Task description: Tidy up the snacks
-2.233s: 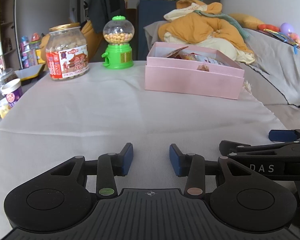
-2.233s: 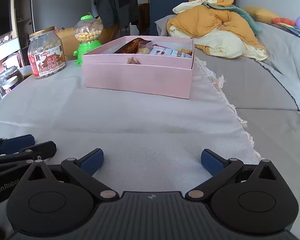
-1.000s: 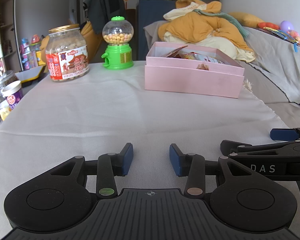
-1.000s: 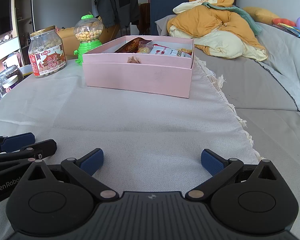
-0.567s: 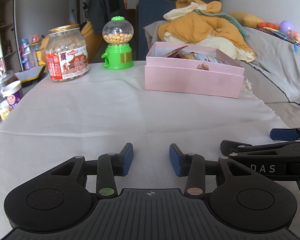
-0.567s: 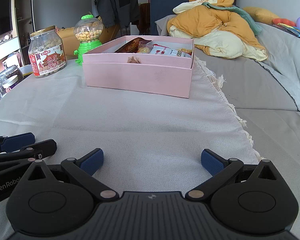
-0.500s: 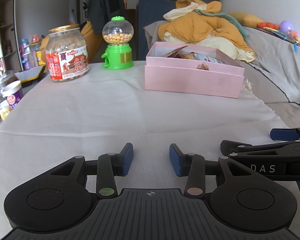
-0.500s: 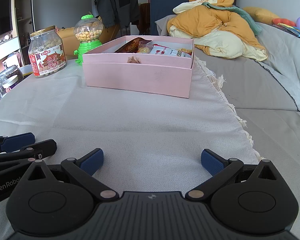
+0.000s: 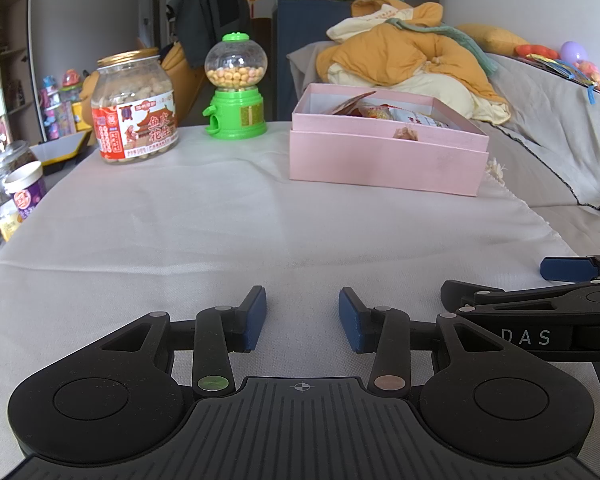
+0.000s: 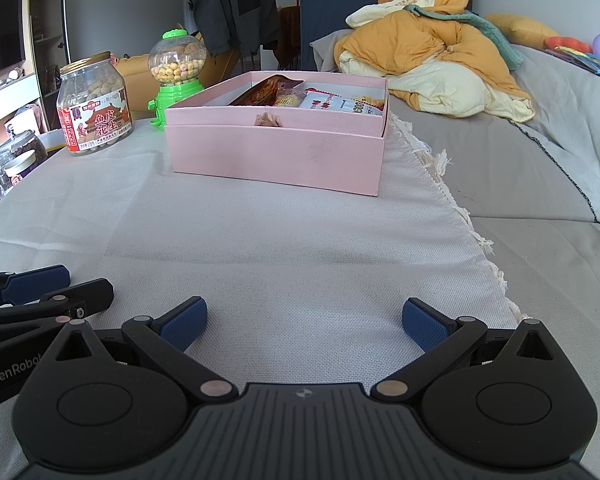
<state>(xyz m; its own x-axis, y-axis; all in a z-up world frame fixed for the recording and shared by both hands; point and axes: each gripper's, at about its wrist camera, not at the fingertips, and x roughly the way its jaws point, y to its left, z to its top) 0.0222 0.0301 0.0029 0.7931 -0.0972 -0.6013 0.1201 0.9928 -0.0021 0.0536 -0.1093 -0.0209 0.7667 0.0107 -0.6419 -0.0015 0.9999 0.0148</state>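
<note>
Seemingly near completion: snack packets (image 10: 328,104) lie inside the pink box (image 10: 276,152), none loose on the tabletop (image 10: 260,248) before it, while left hand-held gripper (image 9: 302,316) and right hand-held gripper (image 10: 304,320), well short of the box, gape empty.

We look from two low cameras, each mounted behind its own tongs and tilted down across the cloth-covered table (image 9: 220,220). The left view sits left of the right one. Both face the pink box (image 9: 384,160) (image 10: 276,152), the peanut jar (image 9: 134,108) (image 10: 95,104) and the sofa beyond; the right view stands nearer the box.
</note>
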